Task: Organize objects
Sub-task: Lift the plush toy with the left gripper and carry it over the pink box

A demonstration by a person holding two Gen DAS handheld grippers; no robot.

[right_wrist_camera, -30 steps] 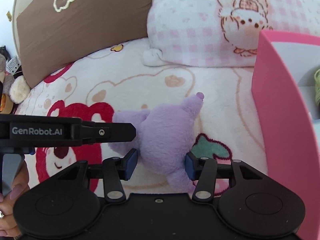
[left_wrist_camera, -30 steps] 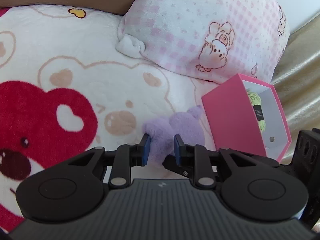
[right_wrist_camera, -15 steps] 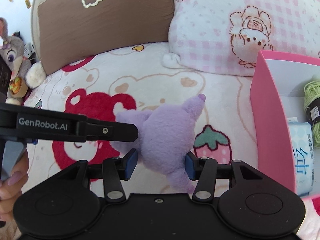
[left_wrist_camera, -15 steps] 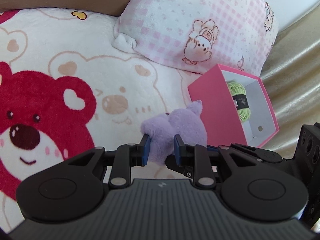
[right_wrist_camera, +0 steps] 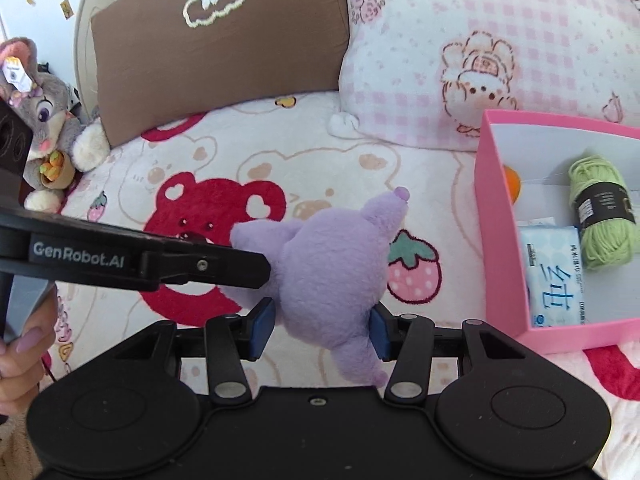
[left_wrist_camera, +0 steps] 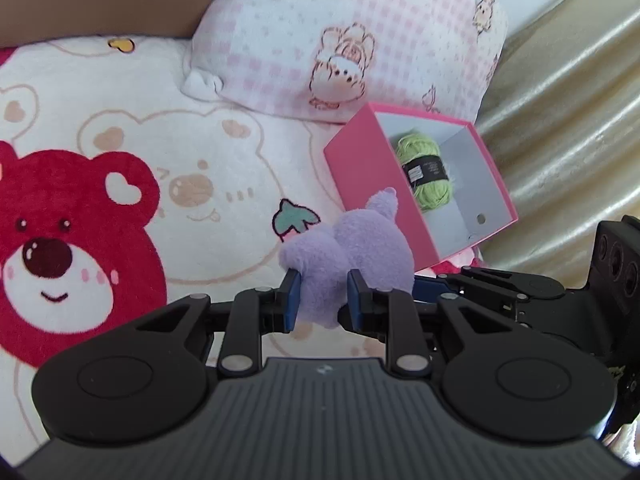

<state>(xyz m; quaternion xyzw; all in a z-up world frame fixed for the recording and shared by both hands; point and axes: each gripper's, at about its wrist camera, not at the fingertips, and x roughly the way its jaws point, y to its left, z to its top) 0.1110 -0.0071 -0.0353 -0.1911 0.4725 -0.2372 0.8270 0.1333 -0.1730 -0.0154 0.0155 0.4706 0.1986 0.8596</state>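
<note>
A purple plush toy [left_wrist_camera: 360, 248] hangs above the bear-print blanket, held by both grippers. My left gripper [left_wrist_camera: 322, 300] is shut on one limb of it. My right gripper [right_wrist_camera: 320, 330] is shut on its body [right_wrist_camera: 332, 268]; the left gripper's finger [right_wrist_camera: 208, 266] reaches in from the left there. An open pink box [left_wrist_camera: 364, 168] stands to the right of the toy and shows in the right wrist view too [right_wrist_camera: 500, 240]. It holds a green yarn ball [right_wrist_camera: 600, 216], a blue tissue pack [right_wrist_camera: 556, 276] and an orange object [right_wrist_camera: 512, 186].
A pink checked pillow [left_wrist_camera: 348, 36] lies behind the box and a brown cushion [right_wrist_camera: 216, 44] to its left. A grey bunny plush [right_wrist_camera: 44, 120] sits at the far left. Gold fabric [left_wrist_camera: 568, 132] runs along the right edge of the bed.
Both grippers have lifted the purple toy up off the blanket. More of the box's inside has come into view.
</note>
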